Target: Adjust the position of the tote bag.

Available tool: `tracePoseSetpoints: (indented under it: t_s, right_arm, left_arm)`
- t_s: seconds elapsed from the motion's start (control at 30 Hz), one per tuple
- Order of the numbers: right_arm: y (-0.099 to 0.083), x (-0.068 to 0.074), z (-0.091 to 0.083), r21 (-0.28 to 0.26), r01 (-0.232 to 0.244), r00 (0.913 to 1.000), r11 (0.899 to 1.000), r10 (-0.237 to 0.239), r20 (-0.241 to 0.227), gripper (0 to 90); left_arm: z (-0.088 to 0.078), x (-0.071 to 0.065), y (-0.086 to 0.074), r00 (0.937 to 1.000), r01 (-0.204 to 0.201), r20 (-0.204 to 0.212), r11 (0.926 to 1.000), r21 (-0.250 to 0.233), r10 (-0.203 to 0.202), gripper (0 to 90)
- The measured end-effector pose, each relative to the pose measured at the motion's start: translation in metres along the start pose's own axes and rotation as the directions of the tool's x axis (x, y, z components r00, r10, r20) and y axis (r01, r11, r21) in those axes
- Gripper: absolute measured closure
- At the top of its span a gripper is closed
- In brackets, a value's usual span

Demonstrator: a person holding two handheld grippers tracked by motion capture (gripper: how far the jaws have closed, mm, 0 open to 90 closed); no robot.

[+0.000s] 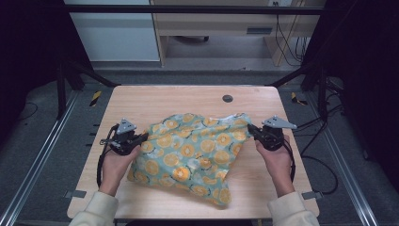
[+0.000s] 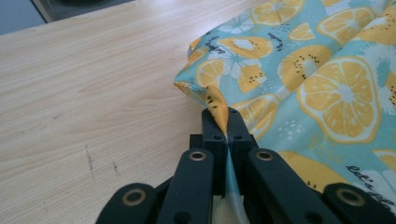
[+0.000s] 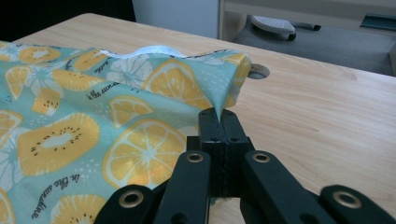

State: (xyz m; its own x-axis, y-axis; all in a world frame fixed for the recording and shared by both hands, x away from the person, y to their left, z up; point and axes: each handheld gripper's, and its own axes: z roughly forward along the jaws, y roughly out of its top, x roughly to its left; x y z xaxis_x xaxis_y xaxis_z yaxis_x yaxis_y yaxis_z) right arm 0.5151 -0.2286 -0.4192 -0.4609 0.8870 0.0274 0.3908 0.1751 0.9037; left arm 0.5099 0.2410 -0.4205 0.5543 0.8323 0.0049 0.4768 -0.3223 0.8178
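A cloth point(image 1: 193, 157) printed with orange and lemon slices on teal is lying rumpled at the centre of the table point(image 1: 160, 96) in the high view, its lower corner trailing toward the bottom edge. The left gripper point(image 1: 142, 137), at the cloth's left edge, is pinching a fold of fabric with its jaws fully closed; in the left gripper view the cloth point(image 2: 327, 84) is spreading to the upper right. The right gripper point(image 1: 251, 128), at the cloth's upper right corner, is likewise clamping a corner tight; in the right gripper view the cloth point(image 3: 93, 116) is filling the left half, with a round hole point(image 3: 258, 71) in the table just behind
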Motion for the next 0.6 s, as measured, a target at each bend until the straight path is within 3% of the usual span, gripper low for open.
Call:
tracePoseSetpoints:
  t_s: [0.23,0.6]
  right_arm:
    - [0.01,0.002,-0.01,-0.054,0.0,1.0,0.999,-0.001,-0.002,90.0]
    - [0.017,0.007,-0.022,-0.068,0.027,0.9996,0.997,-0.027,-0.007,90.0]
  left_arm:
    - [-0.011,-0.002,-0.001,1.0,-0.003,0.002,0.9991,-0.043,0.003,90.0]
    - [-0.025,-0.007,-0.002,0.9996,-0.026,-0.01,0.9969,-0.074,0.025,90.0]
